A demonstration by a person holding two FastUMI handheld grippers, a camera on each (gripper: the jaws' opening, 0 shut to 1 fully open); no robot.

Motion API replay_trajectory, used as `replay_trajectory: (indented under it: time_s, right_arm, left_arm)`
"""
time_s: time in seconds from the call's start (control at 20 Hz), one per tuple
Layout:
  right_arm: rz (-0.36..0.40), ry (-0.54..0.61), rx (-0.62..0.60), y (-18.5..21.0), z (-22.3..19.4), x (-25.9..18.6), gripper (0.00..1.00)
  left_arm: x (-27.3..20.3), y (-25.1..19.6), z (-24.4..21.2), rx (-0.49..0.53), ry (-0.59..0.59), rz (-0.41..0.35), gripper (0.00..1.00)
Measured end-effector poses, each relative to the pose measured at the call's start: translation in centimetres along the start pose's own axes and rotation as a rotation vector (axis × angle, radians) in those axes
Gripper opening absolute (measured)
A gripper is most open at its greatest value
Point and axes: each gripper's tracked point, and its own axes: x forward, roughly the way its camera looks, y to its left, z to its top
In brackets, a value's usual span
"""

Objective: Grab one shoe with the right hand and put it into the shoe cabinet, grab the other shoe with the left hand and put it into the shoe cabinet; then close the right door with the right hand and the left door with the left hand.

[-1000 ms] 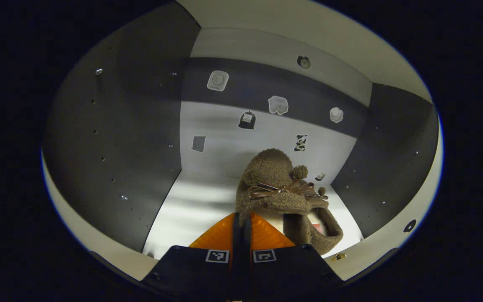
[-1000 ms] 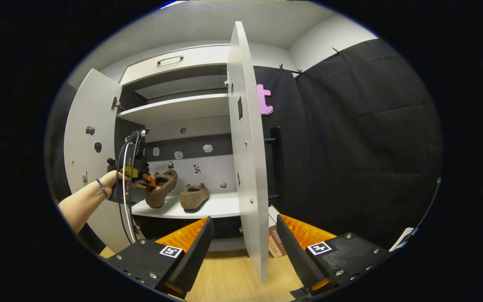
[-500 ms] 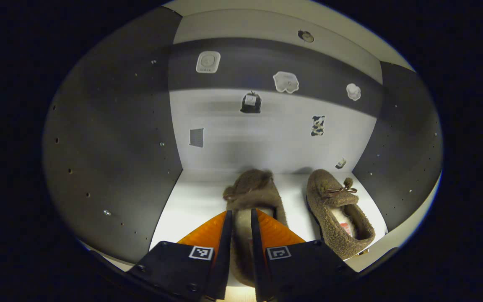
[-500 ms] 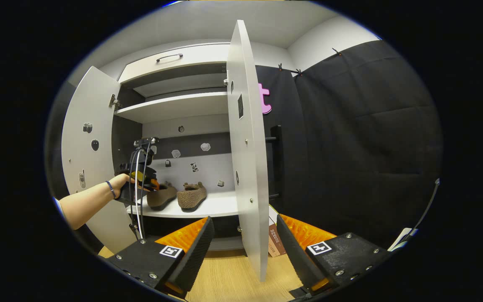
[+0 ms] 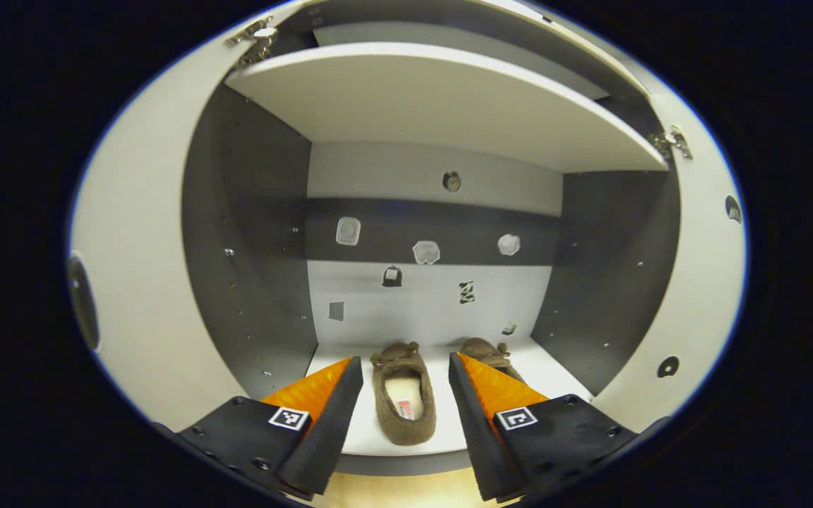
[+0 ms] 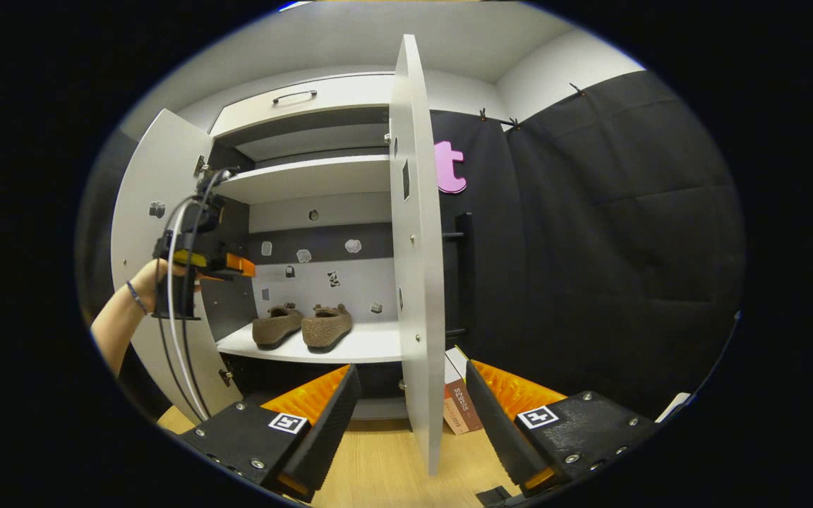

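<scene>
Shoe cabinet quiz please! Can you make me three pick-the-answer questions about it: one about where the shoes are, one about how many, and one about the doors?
1. Where are the shoes?
A. On the floor
B. On the cabinet's lower shelf
C. In the left gripper

2. How many shoes are in the cabinet?
A. One
B. Two
C. Four

3. How are the cabinet doors?
A. Both open
B. Both closed
C. One open, one closed

Answers:
1 B: the left shoe and the right shoe sit side by side on the lower shelf, while the left gripper is open with nothing between its fingers.
2 B: just this brown pair shows inside the shoe cabinet.
3 A: the left door and the right door both swing out, and the right gripper is open at the right door's edge.
</scene>
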Motion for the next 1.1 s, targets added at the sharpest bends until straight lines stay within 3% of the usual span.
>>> replay_trajectory:
  time_s: [0.35,0.65,0.9,1.1]
  right_arm:
    - [0.006,-0.004,0.016,-4.7,-0.7,0.6,0.93]
    - [-0.017,0.007,-0.045,-8.8,-2.6,2.9,0.93]
    - [0.032,0.055,0.020,-9.4,-4.8,5.3,0.93]
    - [0.079,0.067,0.029,-8.3,-5.5,6.2,0.93]
  left_arm:
    - [-12.4,-0.4,1.8,0.013,-0.151,0.036,0.98]
    - [-22.7,0.2,1.2,0.017,-0.246,0.060,0.97]
    - [-30.0,3.4,-0.5,-0.009,-0.269,0.095,0.97]
    - [-34.5,7.7,-2.2,0.023,-0.279,0.193,0.99]
